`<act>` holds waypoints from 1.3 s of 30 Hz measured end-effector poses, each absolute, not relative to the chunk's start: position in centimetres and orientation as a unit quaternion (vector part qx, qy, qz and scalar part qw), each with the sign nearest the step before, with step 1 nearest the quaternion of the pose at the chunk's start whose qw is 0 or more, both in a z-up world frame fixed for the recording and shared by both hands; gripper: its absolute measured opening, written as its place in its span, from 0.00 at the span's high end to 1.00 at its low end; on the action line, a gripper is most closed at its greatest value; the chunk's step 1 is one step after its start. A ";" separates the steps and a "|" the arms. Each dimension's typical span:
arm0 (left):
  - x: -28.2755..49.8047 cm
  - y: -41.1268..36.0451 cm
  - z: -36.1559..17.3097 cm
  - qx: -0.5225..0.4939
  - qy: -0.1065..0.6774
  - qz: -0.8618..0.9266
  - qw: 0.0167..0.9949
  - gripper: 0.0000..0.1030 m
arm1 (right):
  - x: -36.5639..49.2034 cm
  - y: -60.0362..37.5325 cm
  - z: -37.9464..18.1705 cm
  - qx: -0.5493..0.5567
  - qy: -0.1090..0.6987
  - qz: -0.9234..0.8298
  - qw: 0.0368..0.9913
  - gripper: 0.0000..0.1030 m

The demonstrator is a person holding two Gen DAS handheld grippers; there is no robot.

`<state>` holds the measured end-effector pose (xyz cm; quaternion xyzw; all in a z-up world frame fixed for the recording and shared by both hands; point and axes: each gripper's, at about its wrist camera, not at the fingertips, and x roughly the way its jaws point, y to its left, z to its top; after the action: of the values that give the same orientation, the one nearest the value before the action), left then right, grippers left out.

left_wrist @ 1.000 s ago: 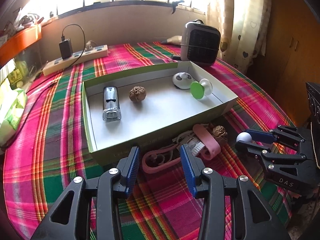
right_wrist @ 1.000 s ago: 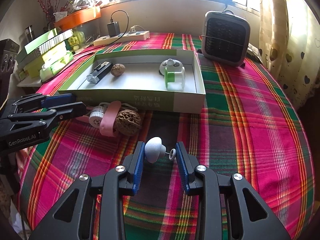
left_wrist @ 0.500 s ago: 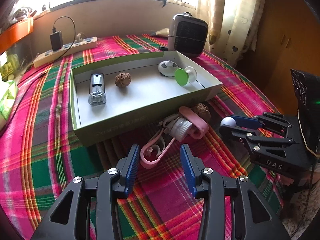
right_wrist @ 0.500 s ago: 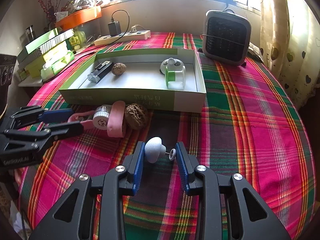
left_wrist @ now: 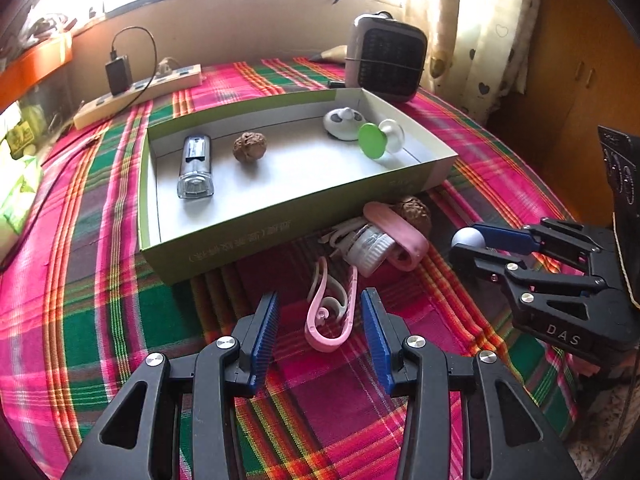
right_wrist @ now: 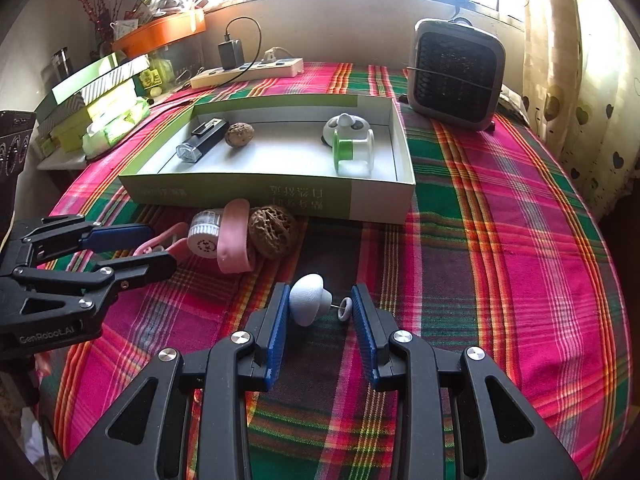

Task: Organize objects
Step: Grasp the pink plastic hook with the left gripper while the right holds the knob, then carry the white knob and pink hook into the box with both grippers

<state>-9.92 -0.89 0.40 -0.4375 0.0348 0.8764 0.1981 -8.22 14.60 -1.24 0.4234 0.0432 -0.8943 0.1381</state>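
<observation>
My left gripper (left_wrist: 319, 300) is open just above the plaid cloth, and a pink ear hook (left_wrist: 328, 316) lies loose between its fingers. My right gripper (right_wrist: 321, 294) is shut on a white mushroom-shaped knob (right_wrist: 306, 304) with a thin pin, held a little above the cloth. A green-and-white box (left_wrist: 280, 236) holds a small flashlight (left_wrist: 195, 166), a walnut (left_wrist: 250, 146), a white round gadget (left_wrist: 340, 122) and a green spool (left_wrist: 378, 140). In front of the box lie a pink strap (right_wrist: 234, 236), a white ribbed cap (right_wrist: 204, 236) and a second walnut (right_wrist: 272, 232).
A grey heater (right_wrist: 456, 76) stands behind the box at the right. A power strip (right_wrist: 248, 72) with a charger lies by the back wall. Stacked green boxes (right_wrist: 100, 100) sit off the table's left side. A curtain hangs at the right.
My left gripper has drawn back a little from the box, and the pink ear hook now lies further out from the pile. The right gripper and its knob have not moved.
</observation>
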 end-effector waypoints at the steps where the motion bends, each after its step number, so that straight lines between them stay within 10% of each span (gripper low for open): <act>1: -10.0 -0.9 0.3 -0.436 0.036 0.877 0.197 0.61 | -8.2 14.6 -1.2 0.423 0.044 -0.894 0.139 0.68; 39: -10.1 0.2 0.1 -0.422 0.060 0.894 0.133 0.79 | -8.8 14.7 -1.4 0.427 0.042 -0.892 0.146 0.68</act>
<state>-10.11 0.18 0.08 -0.4225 0.0601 0.8945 0.1335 -8.85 14.72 -1.42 0.4266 0.0417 -0.8916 0.1458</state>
